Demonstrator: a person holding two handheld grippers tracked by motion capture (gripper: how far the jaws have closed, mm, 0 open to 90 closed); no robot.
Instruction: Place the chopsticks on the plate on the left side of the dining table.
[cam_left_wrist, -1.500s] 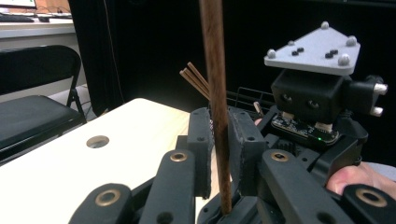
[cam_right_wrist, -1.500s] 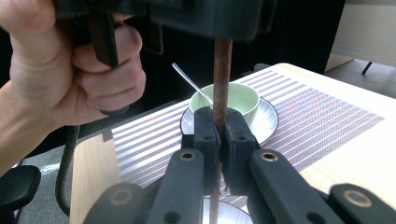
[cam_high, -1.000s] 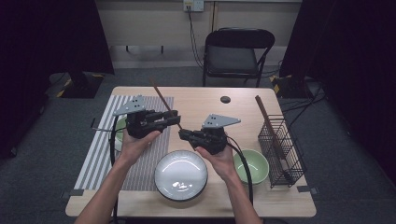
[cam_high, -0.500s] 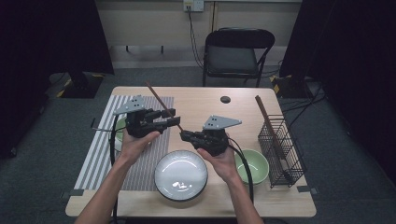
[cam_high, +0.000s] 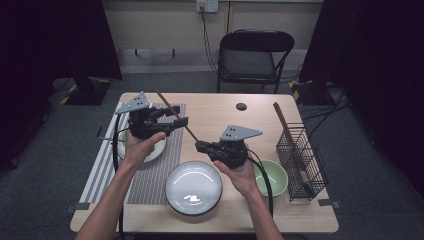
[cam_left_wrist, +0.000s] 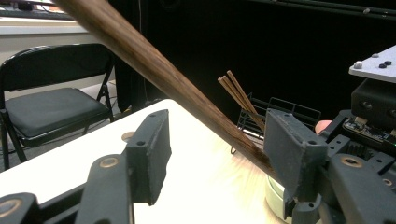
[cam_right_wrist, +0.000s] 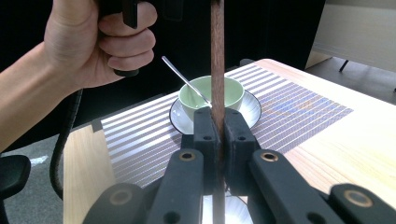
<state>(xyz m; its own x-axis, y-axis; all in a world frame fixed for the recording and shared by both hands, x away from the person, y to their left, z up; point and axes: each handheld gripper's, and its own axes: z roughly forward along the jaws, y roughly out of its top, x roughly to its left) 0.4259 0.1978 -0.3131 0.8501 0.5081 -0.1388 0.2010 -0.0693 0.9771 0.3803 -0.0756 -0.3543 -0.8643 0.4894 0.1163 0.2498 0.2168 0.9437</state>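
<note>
The right gripper (cam_high: 201, 146) is clamping the lower end of a brown wooden stick (cam_high: 176, 114), its 2 jaws pressing on it. From there the stick is rising toward 10 o'clock, above the striped mat (cam_high: 159, 177). The left gripper (cam_high: 180, 121) has just been opening; the stick is passing between its jaws, leaning on 1 of them. At 3 o'clock, a wire basket (cam_high: 305, 167) is holding more sticks.

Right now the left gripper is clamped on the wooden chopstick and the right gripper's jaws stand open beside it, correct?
Reversed. The right gripper is shut on the wooden chopstick, as the right gripper view shows. The left gripper has just been opening; the left gripper view shows its jaws apart with the stick between them.
</note>
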